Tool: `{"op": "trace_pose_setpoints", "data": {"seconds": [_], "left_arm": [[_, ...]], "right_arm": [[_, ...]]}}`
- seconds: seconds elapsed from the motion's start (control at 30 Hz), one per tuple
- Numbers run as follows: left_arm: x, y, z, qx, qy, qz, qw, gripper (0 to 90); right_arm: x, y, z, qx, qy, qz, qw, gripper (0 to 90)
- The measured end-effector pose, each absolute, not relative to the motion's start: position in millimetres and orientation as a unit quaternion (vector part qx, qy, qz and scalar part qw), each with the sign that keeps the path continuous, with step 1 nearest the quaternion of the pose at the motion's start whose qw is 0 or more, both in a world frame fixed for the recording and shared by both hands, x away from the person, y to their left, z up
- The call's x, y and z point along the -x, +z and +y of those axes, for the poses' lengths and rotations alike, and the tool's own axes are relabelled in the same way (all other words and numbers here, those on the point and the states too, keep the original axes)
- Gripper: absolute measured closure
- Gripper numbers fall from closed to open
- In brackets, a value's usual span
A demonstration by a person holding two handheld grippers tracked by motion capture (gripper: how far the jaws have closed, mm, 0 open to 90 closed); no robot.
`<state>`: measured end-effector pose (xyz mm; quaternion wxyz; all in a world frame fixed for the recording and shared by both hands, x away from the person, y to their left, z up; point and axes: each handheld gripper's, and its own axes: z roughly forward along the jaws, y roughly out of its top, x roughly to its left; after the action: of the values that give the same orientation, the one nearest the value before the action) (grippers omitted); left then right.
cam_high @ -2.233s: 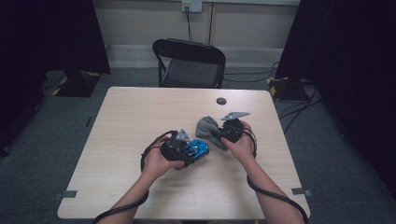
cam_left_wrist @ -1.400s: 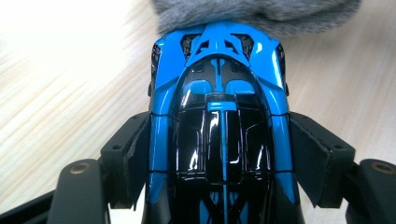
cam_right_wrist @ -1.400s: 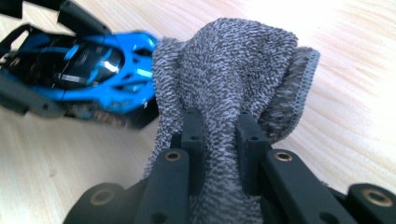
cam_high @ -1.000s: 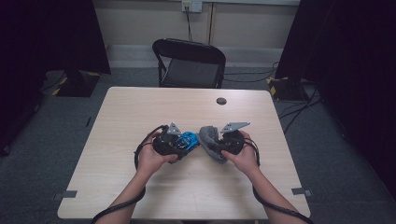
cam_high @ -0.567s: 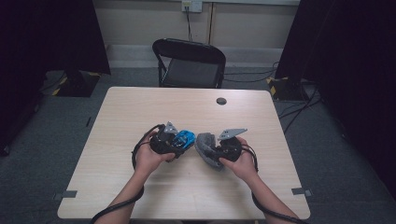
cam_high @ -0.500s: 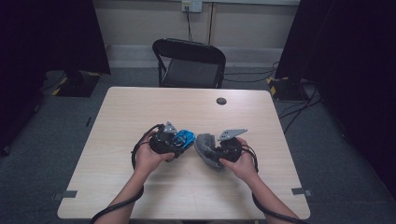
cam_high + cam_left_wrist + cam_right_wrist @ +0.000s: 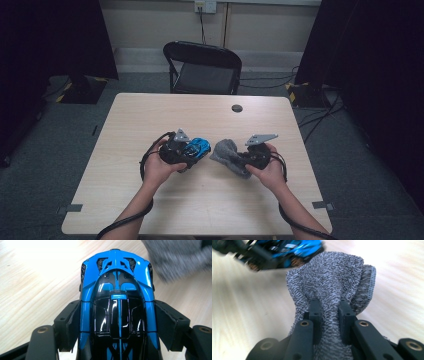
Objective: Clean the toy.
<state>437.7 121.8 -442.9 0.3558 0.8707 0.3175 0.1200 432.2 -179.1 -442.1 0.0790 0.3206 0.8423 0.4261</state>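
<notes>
Over the middle of the table [image 7: 150,125] — the left gripper [image 7: 186,150] has its jaws clamped on the sides of a blue toy car [image 7: 117,302], nose pointing right. Just right of it, apart by a small gap, the right gripper [image 7: 240,159] pinches a bunched grey cloth [image 7: 332,282] between nearly closed jaws — both held above the wood.

Toy car [image 7: 287,251] blurred; grey cloth [image 7: 180,257] cut off, blurred.
</notes>
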Motion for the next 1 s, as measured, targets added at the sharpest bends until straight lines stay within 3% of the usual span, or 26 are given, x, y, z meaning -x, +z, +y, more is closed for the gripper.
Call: {"op": "trace_pose_setpoints", "data": {"seconds": [0.3, 1.0], "left_arm": [[-432.1, -439.5, 109.5, -0.878, 0.109, 0.298, 0.359, 28.0], [-426.4, -437.8, 100.1, -0.884, 0.097, 0.276, 0.365, 28.0]], "right_arm": [[-461.9, -427.5, -187.5, -0.344, 0.427, 0.829, 0.108, 77.4], [-482.6, -433.5, -151.7, -0.325, 0.428, 0.839, 0.089, 77.4]]}}
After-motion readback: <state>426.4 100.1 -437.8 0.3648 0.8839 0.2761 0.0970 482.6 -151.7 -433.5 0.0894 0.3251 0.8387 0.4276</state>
